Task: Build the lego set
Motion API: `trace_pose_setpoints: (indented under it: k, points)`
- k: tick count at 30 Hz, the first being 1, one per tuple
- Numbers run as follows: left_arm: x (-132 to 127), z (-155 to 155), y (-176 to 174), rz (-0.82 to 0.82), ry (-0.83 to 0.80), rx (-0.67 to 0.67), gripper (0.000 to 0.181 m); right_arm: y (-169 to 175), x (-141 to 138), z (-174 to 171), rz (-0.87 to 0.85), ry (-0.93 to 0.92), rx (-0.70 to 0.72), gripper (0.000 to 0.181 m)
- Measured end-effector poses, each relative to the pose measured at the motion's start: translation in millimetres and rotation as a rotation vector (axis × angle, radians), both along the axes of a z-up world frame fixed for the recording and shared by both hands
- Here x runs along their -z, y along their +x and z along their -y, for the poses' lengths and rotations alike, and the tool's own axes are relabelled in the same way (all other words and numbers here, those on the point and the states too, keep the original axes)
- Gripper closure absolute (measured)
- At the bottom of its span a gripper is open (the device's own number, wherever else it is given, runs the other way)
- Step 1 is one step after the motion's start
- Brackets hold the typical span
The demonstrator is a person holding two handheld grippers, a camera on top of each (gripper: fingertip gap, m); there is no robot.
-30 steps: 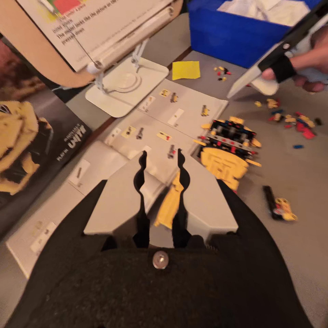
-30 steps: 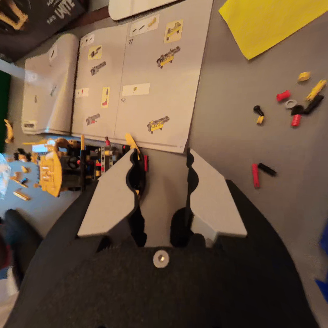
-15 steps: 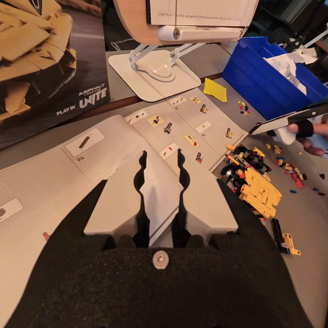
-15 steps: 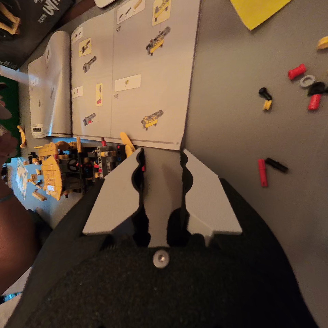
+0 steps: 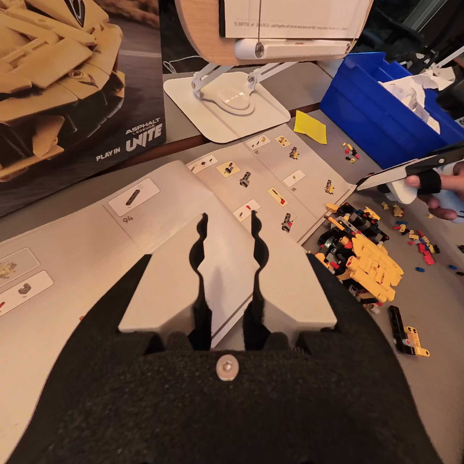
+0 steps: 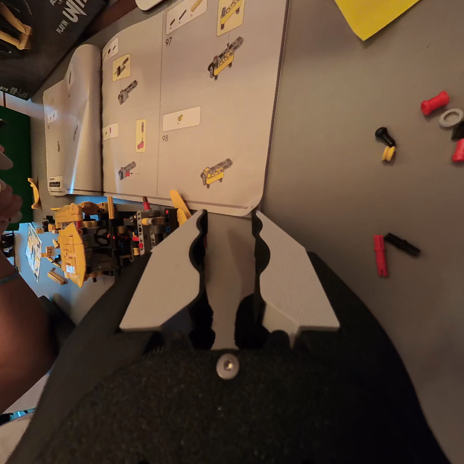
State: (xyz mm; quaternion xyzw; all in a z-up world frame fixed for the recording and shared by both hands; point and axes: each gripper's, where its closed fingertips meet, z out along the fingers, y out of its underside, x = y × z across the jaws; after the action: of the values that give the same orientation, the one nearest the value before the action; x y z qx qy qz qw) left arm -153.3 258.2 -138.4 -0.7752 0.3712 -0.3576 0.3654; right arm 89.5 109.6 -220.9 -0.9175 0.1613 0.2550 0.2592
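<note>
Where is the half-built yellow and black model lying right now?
In the left wrist view the model lies on the grey table to the right, just off the open instruction booklet's lower right edge, with loose small pieces scattered beyond it.

We see the set's box (image 5: pixel 75 88) cut off at the left edge, and the blue bin (image 5: pixel 391 105) at the right. The left gripper (image 5: pixel 228 216) hides part of the instruction booklet (image 5: pixel 175 190). The loose pieces (image 5: pixel 421 241) are too small to tell apart.
</note>
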Motion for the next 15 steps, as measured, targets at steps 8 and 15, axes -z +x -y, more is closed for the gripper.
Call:
trace_pose_setpoints:
  k: [8,15]
  points:
    - [-1.0,1.6,1.2,0.010,-0.007,0.006,0.146,3.3,0.0,-3.7,0.040,0.014,-0.006,0.180]
    - [3.0,6.4,7.1,0.008,-0.022,0.025,0.146,1.4,-6.9,-5.6,0.102,0.038,-0.034,0.181]
